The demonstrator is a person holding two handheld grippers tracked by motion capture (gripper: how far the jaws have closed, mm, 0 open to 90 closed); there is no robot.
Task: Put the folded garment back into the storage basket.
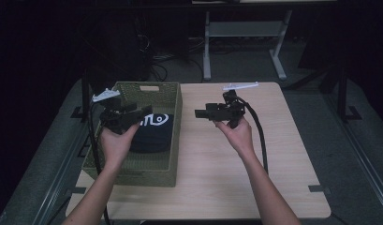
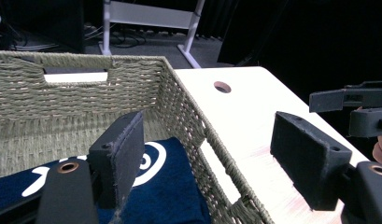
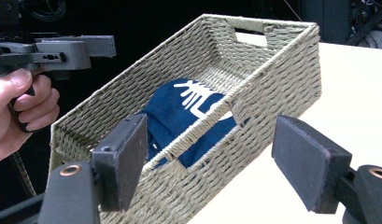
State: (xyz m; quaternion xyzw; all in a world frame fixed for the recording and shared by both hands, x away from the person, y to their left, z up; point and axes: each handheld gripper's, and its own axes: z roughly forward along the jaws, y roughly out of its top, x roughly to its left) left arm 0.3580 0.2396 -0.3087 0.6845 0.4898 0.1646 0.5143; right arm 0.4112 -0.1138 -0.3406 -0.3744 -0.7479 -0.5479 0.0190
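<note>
A woven green basket [image 1: 133, 177] stands on the left half of the wooden table [image 1: 254, 178]. Inside it lies a folded navy cloth [image 1: 154, 133] with a white print. My left gripper [image 1: 138, 110] hovers over the basket's left part, open and holding nothing. In the left gripper view its pads [image 2: 125, 156] straddle the basket's right wall [image 2: 198, 140], above the cloth [image 2: 170, 186]. My right gripper [image 1: 201, 113] hangs over the table just right of the basket, pointing at it. In the right gripper view it [image 3: 212, 158] is open and empty, facing the basket [image 3: 272, 88] and the cloth [image 3: 188, 112].
A white desk frame [image 1: 245, 30] and loose cables stand on the floor beyond the table. A cable hole [image 2: 222, 87] sits near the table's far edge. Bare tabletop stretches to the right of the basket. Each gripper trails a black cable [image 1: 260, 136].
</note>
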